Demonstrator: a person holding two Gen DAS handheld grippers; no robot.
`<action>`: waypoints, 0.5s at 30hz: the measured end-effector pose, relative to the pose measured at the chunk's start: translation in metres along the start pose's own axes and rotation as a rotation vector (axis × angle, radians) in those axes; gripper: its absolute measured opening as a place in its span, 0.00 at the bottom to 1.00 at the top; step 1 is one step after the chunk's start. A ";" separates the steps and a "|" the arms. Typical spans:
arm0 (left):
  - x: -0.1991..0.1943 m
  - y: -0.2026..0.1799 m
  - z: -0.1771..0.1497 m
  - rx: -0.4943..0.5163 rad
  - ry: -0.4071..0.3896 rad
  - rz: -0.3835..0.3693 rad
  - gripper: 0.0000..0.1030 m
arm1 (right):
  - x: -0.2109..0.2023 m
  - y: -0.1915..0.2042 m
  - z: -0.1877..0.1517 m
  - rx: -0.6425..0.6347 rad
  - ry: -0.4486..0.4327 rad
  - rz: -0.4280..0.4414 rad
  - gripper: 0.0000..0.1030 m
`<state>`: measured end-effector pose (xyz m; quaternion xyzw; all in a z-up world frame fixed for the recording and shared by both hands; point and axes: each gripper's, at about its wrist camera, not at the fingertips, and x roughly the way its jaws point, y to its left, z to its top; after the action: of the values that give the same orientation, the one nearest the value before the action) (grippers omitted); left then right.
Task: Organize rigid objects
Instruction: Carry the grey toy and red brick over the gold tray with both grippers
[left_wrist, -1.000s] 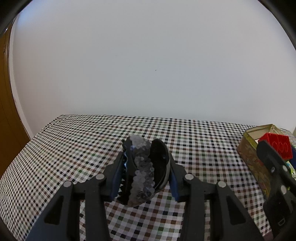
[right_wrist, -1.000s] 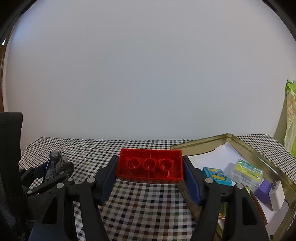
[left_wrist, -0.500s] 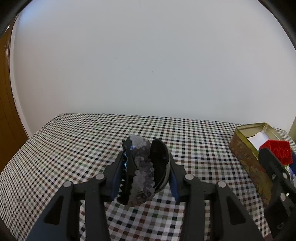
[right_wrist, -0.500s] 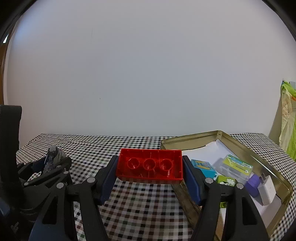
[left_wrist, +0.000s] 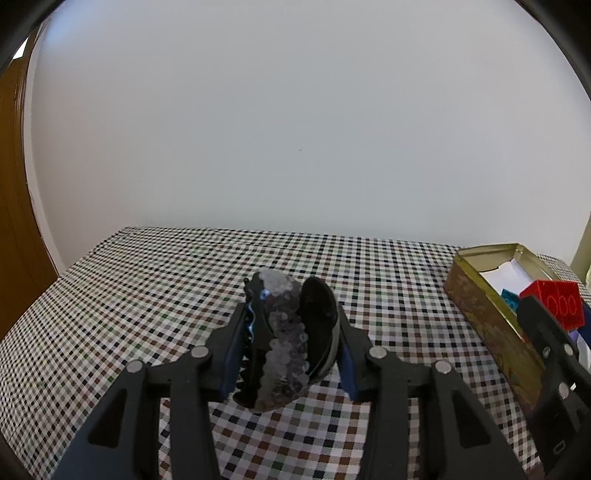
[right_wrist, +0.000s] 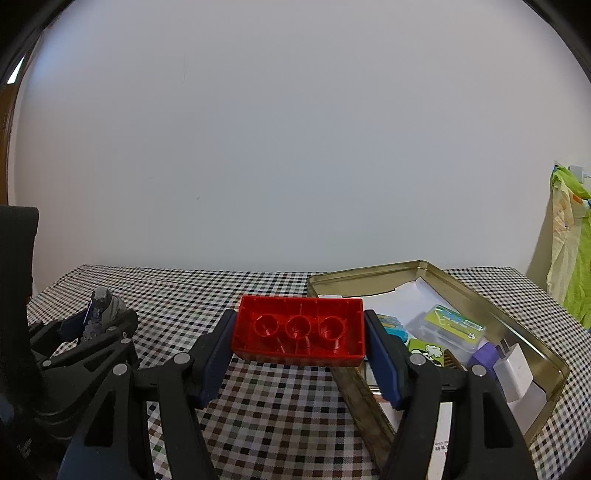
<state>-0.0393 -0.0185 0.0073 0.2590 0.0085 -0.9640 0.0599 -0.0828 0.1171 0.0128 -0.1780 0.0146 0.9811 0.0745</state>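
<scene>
Above the checked cloth (left_wrist: 147, 295), left gripper (left_wrist: 291, 347) jaws tight on hair claw (left_wrist: 288, 339), right gripper (right_wrist: 299, 354) jaws wide round red brick (right_wrist: 299, 330).

Your left wrist cam sits low and close over the checked tablecloth (left_wrist: 155, 295), looking forward and slightly down toward the white wall (left_wrist: 295, 129), with the gold tin (left_wrist: 480, 314) off at its right edge. Your right wrist cam faces the same wall from further right, right up against that tin. Both share the cloth, wall and tin, and each catches the other gripper at its edge.
</scene>
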 end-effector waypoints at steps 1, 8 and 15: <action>-0.001 -0.001 0.000 -0.001 -0.003 0.004 0.41 | -0.001 0.000 0.000 -0.001 -0.002 0.000 0.67; -0.002 0.002 0.000 -0.011 -0.005 0.009 0.41 | -0.010 0.000 -0.001 -0.004 -0.008 0.000 0.67; -0.004 0.000 -0.001 -0.022 -0.001 0.010 0.41 | -0.008 -0.007 -0.004 -0.004 -0.010 0.001 0.67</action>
<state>-0.0351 -0.0182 0.0082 0.2576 0.0179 -0.9637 0.0674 -0.0732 0.1229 0.0122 -0.1730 0.0125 0.9821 0.0737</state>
